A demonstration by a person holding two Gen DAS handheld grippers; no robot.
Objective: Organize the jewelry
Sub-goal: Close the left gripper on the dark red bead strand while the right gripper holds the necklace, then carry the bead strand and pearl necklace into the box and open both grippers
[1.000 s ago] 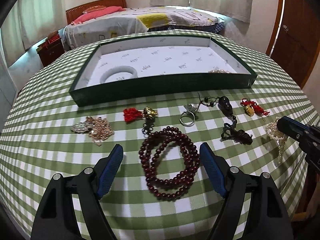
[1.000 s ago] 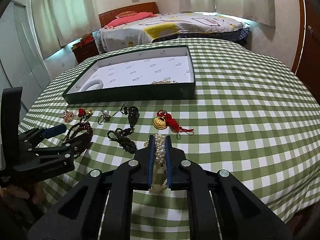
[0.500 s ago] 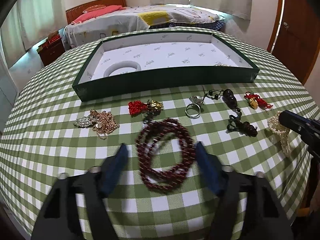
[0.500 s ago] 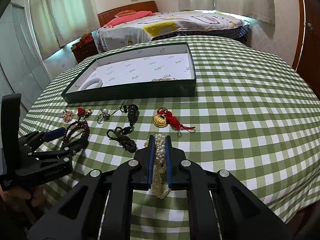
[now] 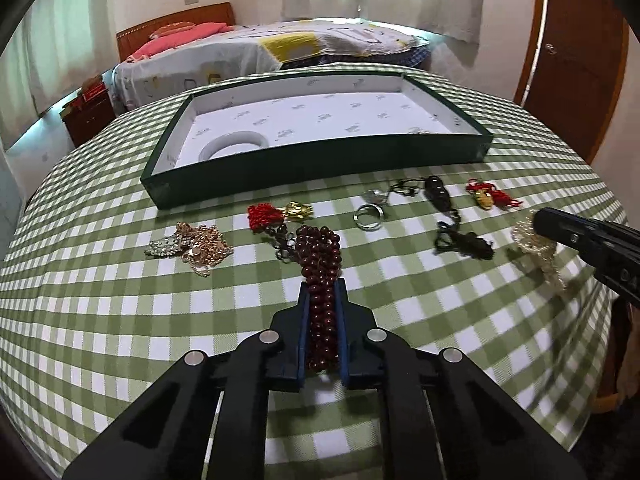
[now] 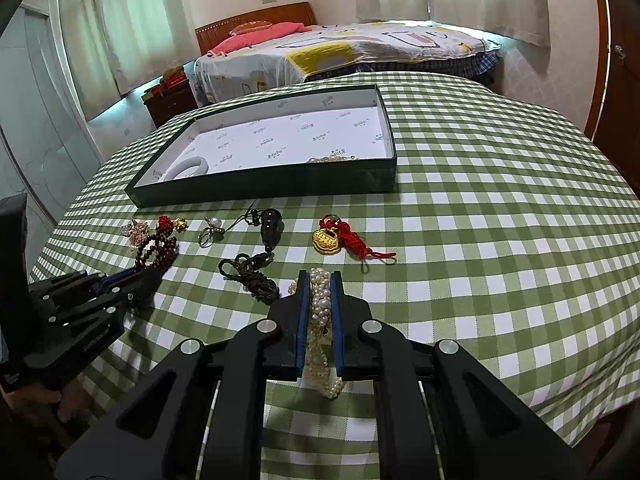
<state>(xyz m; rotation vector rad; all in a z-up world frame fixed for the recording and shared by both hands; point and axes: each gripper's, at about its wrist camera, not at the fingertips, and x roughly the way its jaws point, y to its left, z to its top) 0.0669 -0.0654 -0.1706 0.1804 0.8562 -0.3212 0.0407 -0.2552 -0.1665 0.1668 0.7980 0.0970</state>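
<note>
small repeated logo print across white lining of green tray [image 6: 380, 178], too small to read (same marks on inner walls). pale script lettering on side of left gripper [image 6: 132, 280], blurred, unreadable. raised marking on side of right gripper [image 5: 560, 232], looks like "04", uncertain. no other text legible.

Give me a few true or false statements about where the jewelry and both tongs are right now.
1. The left tongs are shut on the dark red bead strand. True.
2. The right tongs are open over bare cloth. False: they clamp the white pearl strand.
3. A white bangle lies in the green tray. True.
4. The silver ring lies inside the tray. False: it lies on the green checked tablecloth.
</note>
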